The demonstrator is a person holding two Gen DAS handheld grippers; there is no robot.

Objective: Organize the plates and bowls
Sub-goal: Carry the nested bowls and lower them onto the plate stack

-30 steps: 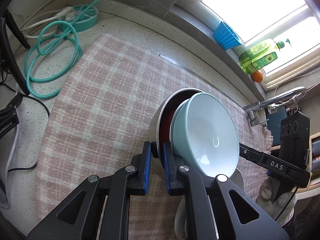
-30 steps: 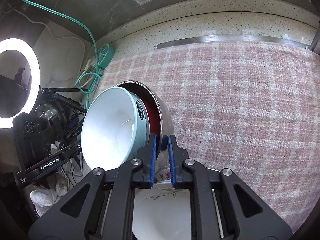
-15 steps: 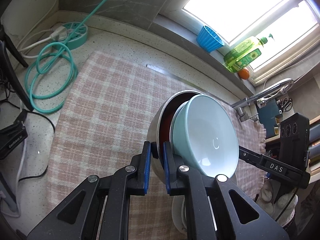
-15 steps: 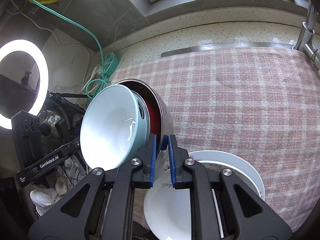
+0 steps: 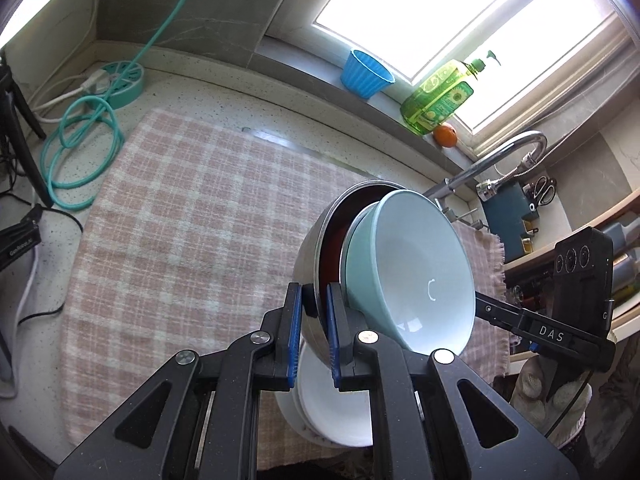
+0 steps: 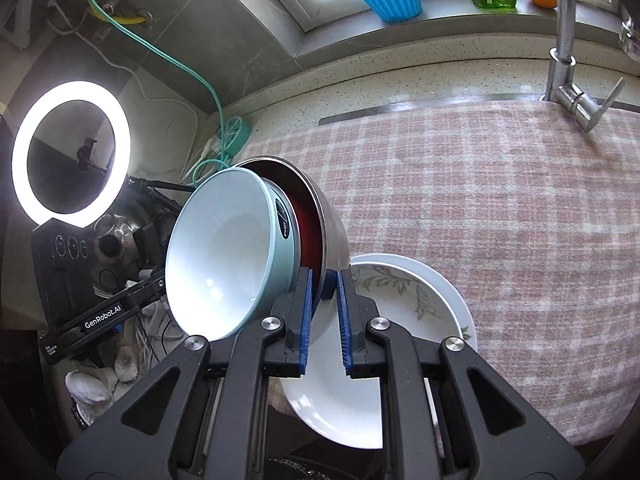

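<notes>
A nested stack of bowls hangs in the air between my two grippers: a steel bowl (image 5: pixel 310 252) outside, a dark red one inside it, and a light teal bowl (image 5: pixel 416 272) innermost. My left gripper (image 5: pixel 314 312) is shut on the steel bowl's rim. My right gripper (image 6: pixel 322 292) is shut on the opposite rim of the steel bowl (image 6: pixel 334 236); the teal bowl (image 6: pixel 224 260) faces left there. White plates with a leaf pattern (image 6: pixel 400 312) lie stacked on the checked cloth below, also seen in the left wrist view (image 5: pixel 336 404).
A pink checked cloth (image 5: pixel 192 216) covers the counter. On the sill stand a blue cup (image 5: pixel 366 74), a green soap bottle (image 5: pixel 440 98) and an orange (image 5: pixel 445 135). A faucet (image 6: pixel 568 52) rises at the right. A teal hose (image 5: pixel 80 148) coils at the left; a ring light (image 6: pixel 70 156) stands off the counter.
Both grippers have lifted the bowl stack higher off the cloth. The plates underneath have come into fuller view, and more of the sill and faucet shows.
</notes>
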